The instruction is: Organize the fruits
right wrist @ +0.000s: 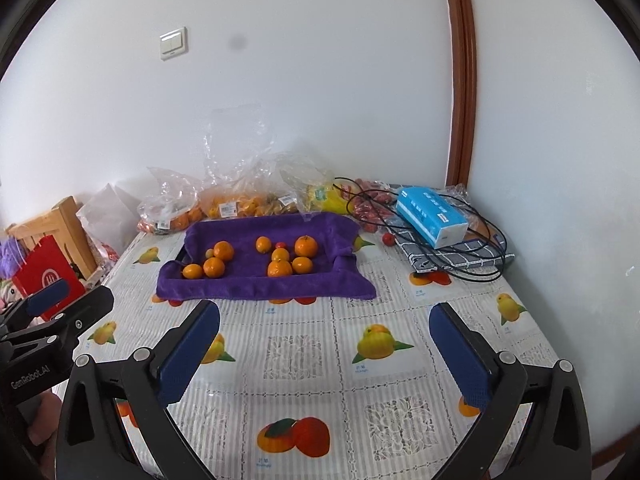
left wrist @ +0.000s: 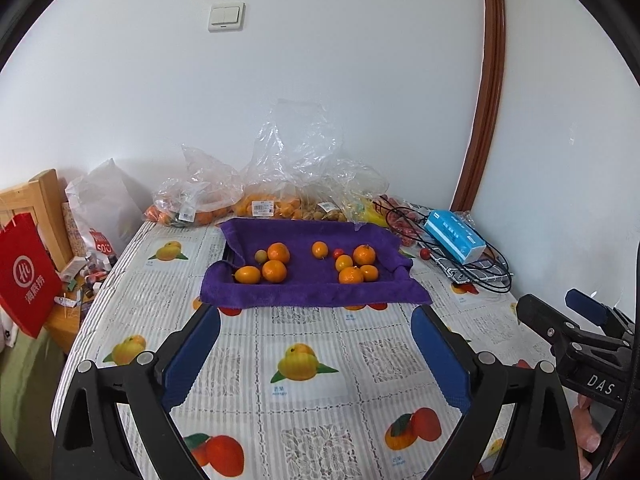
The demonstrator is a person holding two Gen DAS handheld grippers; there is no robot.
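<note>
A purple towel (left wrist: 312,280) lies spread over a shallow tray in the middle of the table, its edges draped over the rim. On it sit two loose groups of fruit. The left group (left wrist: 266,266) has three orange citrus fruits and one small pale green-yellow fruit, close together. The right group (left wrist: 354,264) has five orange citrus fruits and one small red tomato (left wrist: 338,253) among them. A gap of bare towel separates the two groups.

Behind the towel, against the white wall, stand clear plastic bags (left wrist: 280,184) holding more oranges and small yellowish fruit. To the right of the towel a lone red tomato (left wrist: 425,253) lies on the tablecloth (left wrist: 304,344), which is pale with printed fruit pictures. Further right a blue tissue box (left wrist: 454,236) rests on a wire rack with black cables looped around it. At the table's left edge hangs a red paper bag (left wrist: 24,276), beside a wooden chair back.

The left gripper (left wrist: 316,344) hovers over the tablecloth in front of the towel, its blue-padded jaws spread wide with nothing between them. The right gripper (right wrist: 324,344) hovers alongside it, also spread wide and empty. Neither touches the towel or any fruit. A light switch (left wrist: 226,16) is on the wall above, and a brown door frame (left wrist: 490,80) runs down the right side.
</note>
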